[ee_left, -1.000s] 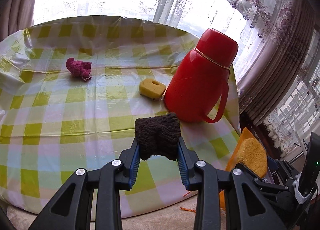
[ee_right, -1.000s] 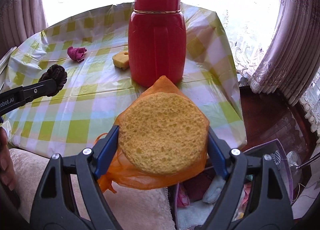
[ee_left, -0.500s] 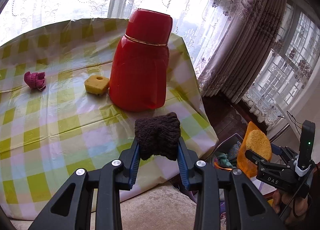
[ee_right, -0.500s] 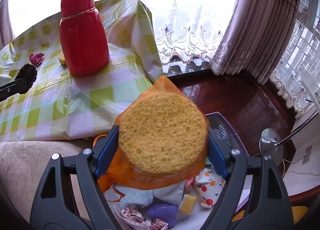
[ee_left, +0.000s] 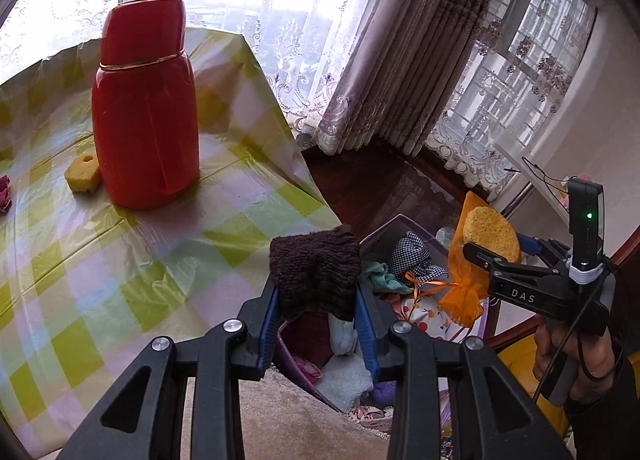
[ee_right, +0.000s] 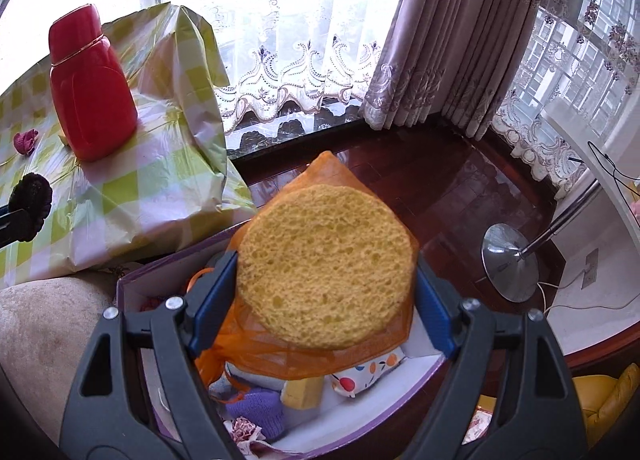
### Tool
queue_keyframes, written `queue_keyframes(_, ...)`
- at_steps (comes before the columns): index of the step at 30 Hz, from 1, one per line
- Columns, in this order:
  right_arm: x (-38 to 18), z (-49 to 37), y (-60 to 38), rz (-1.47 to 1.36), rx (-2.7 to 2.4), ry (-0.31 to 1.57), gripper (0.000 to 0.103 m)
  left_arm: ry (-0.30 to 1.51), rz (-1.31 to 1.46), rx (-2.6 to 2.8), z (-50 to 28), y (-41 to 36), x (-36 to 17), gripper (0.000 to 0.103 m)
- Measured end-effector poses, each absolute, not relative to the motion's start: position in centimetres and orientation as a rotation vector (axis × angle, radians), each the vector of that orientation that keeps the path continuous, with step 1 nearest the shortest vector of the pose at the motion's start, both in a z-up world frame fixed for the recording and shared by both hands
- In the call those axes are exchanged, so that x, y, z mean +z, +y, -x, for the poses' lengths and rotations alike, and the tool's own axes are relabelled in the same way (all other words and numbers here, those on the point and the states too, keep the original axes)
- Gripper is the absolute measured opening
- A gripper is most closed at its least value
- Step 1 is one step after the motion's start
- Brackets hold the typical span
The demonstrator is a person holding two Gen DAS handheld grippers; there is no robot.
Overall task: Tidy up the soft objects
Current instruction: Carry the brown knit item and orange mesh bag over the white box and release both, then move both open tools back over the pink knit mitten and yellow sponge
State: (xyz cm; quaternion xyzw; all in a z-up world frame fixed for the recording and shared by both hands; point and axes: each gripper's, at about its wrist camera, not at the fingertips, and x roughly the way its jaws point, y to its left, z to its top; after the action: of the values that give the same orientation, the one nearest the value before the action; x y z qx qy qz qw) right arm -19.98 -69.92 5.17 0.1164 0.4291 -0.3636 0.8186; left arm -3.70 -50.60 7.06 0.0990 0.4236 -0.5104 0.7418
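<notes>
Both claws are loaded and sit over the drop-off, so this reads as a mid-task delivery. The left claw is closed around a dark brown knitted piece, which sits at lower centre of the left wrist view, just above the near edge of the purple storage box. The right claw is clamped on a round yellow sponge in an orange mesh bag, held directly above the same box at the centre of the right wrist view.

The box already holds a good pile: a checked cloth, a fruit-print fabric, a purple knit item and a small yellow block (so a fair share of the sorting looks done).

What seems left: releasing these two pieces, then fetching the small yellow sponge beside the red flask and the pink knitted item, both lying on the checked bench at the left of the frames.
</notes>
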Motion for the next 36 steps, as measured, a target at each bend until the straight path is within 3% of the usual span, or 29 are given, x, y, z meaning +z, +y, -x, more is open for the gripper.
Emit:
queue_keyframes(5, 5.5, 21.0, -70.8, -0.268, -0.807, 0.905, 0.084, 0.955, -0.227, -1.218, 5.6, -51.8, 7.1, 0.040)
queue_keyframes(9, 5.3, 21.2, -71.3, -0.265, -0.837, 0.922, 0.086, 0.977, -0.245, -1.243, 6.0, -52.5, 6.7, 0.063)
queue_keyframes(10, 5.2, 21.2, -71.4, -0.269, -0.838, 0.921, 0.086, 0.978, -0.245, -1.236, 6.0, -52.5, 6.6, 0.064)
queue_keyframes(36, 6.4, 15.7, -66.4, -0.188, -0.688, 0.893, 0.087, 0.957, -0.165, -1.098, 1.6, -49.1, 7.0, 0.064)
